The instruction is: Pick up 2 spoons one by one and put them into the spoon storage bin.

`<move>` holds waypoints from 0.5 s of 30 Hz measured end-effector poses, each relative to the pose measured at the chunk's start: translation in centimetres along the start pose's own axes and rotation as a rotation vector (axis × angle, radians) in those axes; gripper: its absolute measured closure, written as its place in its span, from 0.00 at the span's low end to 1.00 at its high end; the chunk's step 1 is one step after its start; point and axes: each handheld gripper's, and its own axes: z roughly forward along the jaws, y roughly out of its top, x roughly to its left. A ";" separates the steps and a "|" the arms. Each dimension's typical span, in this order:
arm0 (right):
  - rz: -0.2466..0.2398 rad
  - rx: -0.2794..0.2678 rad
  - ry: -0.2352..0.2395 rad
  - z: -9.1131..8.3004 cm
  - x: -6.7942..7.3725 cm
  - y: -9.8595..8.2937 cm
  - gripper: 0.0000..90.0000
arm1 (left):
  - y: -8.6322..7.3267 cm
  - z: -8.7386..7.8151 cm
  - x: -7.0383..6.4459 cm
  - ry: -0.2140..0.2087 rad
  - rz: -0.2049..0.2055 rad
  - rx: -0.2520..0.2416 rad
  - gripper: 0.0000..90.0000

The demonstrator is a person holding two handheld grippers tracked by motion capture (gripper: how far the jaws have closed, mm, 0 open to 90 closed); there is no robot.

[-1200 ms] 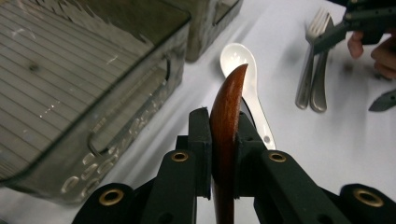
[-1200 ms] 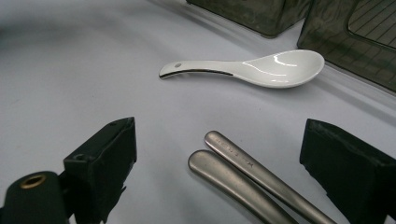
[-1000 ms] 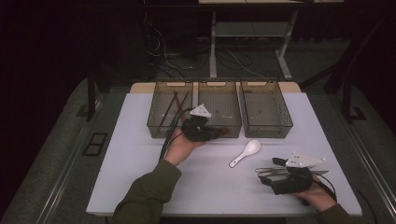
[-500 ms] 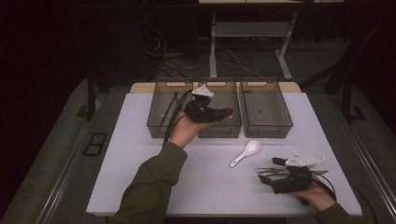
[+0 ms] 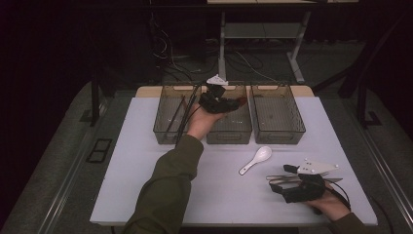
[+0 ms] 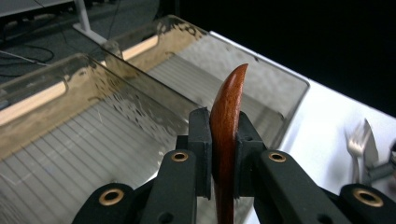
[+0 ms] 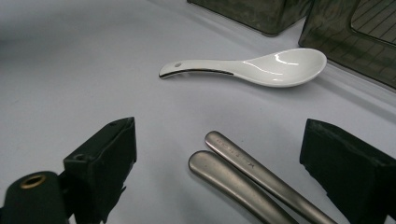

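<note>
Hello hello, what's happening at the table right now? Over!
Left gripper shut on wooden spoon, above the middle bin. Right gripper open around two metal handles. White spoon lies loose. Nothing blocking.

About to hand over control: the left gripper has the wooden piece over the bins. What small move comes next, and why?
Probably lower the left gripper a little into the middle bin, then open. Its jaws are shut on the wooden utensil, which hangs above that bin's floor, so releasing now would likely drop it.

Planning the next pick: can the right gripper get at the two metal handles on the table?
Probably yes: the right gripper is open, and the metal handles lie between its jaws with nothing covering them.
</note>
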 end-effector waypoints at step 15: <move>-0.003 -0.002 0.003 -0.1 0.1 0.0 0.12 | -0.4 3.8 2.3 0.017 -0.096 -0.047 0.89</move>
